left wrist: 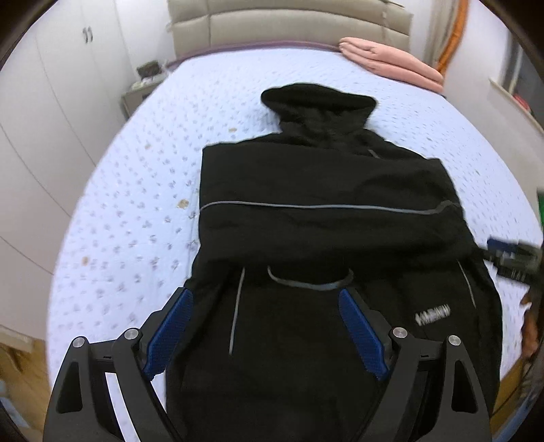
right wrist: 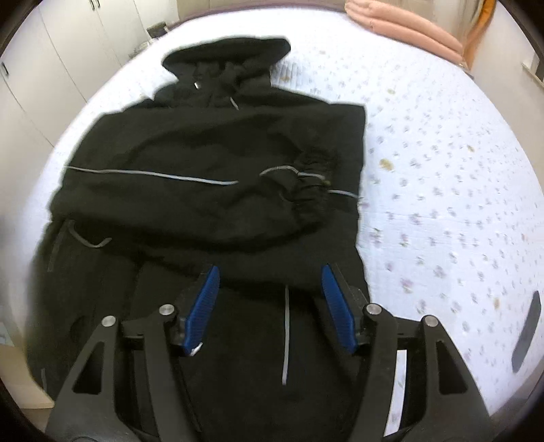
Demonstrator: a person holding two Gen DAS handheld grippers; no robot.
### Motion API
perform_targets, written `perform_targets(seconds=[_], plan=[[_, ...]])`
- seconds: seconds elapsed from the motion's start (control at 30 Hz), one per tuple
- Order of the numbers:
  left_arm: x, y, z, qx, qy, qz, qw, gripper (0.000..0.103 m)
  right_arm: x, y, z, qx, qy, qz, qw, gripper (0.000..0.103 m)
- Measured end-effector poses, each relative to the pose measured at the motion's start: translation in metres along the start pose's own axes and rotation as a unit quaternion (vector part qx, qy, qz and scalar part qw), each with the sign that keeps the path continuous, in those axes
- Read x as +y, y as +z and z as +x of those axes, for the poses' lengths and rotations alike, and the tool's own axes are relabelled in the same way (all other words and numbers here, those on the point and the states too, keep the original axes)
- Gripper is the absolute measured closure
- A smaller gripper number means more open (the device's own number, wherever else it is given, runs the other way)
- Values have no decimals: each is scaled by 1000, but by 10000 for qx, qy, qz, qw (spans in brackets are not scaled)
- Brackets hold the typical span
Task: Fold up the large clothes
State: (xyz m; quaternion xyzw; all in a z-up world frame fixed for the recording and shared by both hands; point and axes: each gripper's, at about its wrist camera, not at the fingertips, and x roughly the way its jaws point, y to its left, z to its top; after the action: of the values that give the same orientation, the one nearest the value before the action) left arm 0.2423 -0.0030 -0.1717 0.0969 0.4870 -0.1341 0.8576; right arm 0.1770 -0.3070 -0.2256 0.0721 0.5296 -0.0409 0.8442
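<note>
A big bed fills both views, with a pale cover dotted with little flowers. On top of it lies a black jacket with thin grey stripes. It lies flat in the middle of the bed, with its hood pointing at the headboard. Both sleeves are folded in across the chest, and the gathered cuff of one rests on top. A folded pink blanket sits at the far corner of the bed, well away from the jacket. White cupboards stand along the side.

The left gripper hangs above the bottom part of the jacket and points steeply down at it. Its blue fingers are spread wide, with nothing between them, and they do not touch the cloth.

The right gripper also tips steeply down over the jacket's lower part. Its blue fingers stand about half open and hold nothing. In the left view, the right gripper shows only as a blur at the edge.
</note>
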Motion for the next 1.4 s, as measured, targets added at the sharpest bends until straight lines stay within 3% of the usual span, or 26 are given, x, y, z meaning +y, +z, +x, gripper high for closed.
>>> perform_targets(seconds=[0.2,0.33,0.47,0.6,0.8,0.97,1.17,1.23,1.33,1.4], plan=[[-30,-2,-63,-355,132,504,9980,15,-11,-6,-64,-401,366,260,9982,42],[-27,24,-62,-582,88,570,9966,14,-8,12,-65,-513,510,340,9968,42],[-23,68,-18,-712,29,568,9958,14,0,46,-37,-654,599,336,9955,42],[-15,124,58,-888,-123,435,9950,15,3,96,21,-864,686,270,9935,42],[-2,180,137,-699,-227,306,9968,15,-14,163,85,-859,1050,719,9881,43],[4,224,166,-535,-165,315,9979,15,-27,210,95,-737,1072,807,9882,43],[18,303,192,-505,-222,-19,9985,15,-44,275,105,-649,838,920,9901,45],[21,331,206,-430,-281,-149,9986,15,-48,297,113,-606,736,983,9906,49],[22,372,233,-307,-261,-237,9989,15,-57,329,131,-510,585,1112,9908,64],[24,394,251,-251,-235,-302,9990,15,-61,350,144,-402,649,1155,9904,65]])
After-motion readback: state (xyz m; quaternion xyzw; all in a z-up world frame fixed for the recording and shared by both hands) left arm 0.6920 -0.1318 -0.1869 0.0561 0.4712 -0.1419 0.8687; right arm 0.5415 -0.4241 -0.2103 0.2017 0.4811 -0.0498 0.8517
